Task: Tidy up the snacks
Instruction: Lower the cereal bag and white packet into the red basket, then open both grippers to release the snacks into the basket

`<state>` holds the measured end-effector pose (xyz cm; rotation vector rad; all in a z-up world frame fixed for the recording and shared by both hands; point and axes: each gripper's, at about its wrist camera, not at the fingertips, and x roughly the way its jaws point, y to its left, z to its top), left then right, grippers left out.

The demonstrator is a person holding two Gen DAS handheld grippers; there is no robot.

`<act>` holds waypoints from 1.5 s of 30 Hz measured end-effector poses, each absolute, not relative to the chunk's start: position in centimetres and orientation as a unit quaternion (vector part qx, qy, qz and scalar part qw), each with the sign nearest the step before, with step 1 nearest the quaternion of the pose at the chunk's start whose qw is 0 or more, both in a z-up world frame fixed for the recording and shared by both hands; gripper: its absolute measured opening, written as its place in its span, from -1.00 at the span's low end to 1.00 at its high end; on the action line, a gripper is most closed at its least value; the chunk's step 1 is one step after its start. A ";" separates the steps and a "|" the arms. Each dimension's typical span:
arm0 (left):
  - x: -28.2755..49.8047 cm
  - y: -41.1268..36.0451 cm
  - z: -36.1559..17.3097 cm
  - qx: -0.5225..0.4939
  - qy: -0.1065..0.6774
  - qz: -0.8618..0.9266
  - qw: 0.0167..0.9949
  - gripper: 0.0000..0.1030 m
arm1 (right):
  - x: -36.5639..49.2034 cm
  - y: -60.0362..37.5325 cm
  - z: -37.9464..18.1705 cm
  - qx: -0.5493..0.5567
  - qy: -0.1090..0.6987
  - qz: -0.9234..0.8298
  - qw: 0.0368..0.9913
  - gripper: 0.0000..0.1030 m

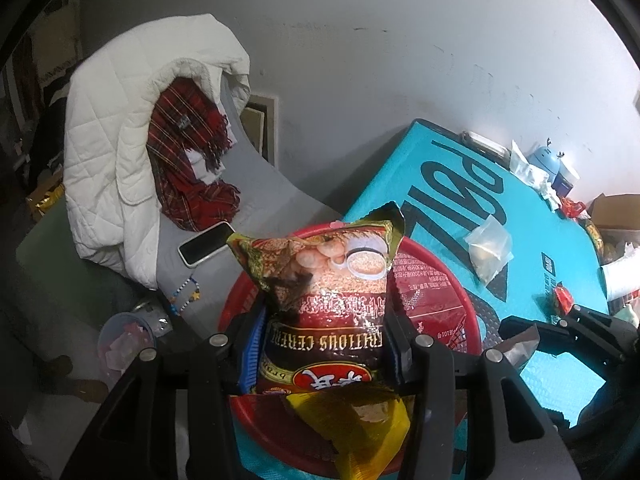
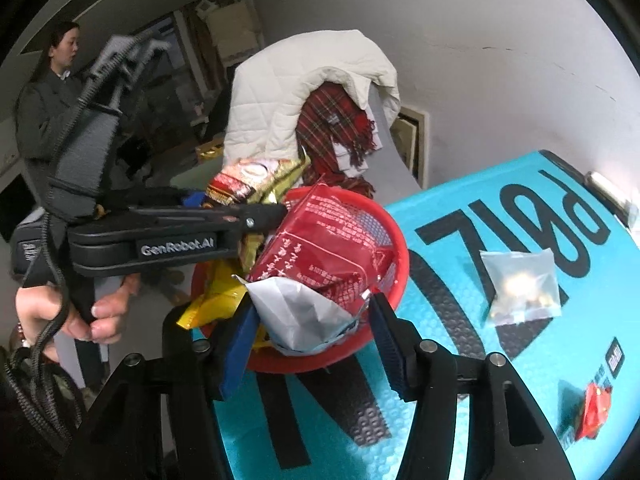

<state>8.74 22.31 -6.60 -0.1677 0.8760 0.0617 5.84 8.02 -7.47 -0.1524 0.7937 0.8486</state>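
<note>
Left claw [image 1: 326, 344] pinches the cereal bag [image 1: 320, 300] upright between its blue pads, over the red basket [image 1: 460, 292]. Right claw [image 2: 310, 334] I find spread, a silver-lined wrapper [image 2: 304, 316] loose between its pads [image 2: 236, 344] at the basket's near rim; no pad presses it. Inside the basket I note a red packet [image 2: 332, 240] and a yellow packet [image 1: 360, 428]. Basket sits at the left edge of the teal board [image 2: 460, 420]. On the board lie a clear pouch [image 2: 520, 284], mid-surface, and a small red candy [image 2: 596, 408], toward its near right edge.
</note>
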 end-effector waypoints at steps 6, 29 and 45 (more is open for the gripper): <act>9.1 22.2 -7.2 -0.078 0.425 0.026 0.902 -0.06 | 5.8 8.3 -7.8 -0.075 0.374 0.403 0.832 -0.19; 8.0 22.1 -5.7 -0.062 0.402 0.051 0.912 0.44 | 5.8 8.8 -7.8 -0.093 0.373 0.395 0.834 -0.13; 6.7 22.2 -4.6 -0.090 0.360 0.001 0.929 0.53 | 5.4 8.4 -6.8 -0.095 0.356 0.387 0.845 0.04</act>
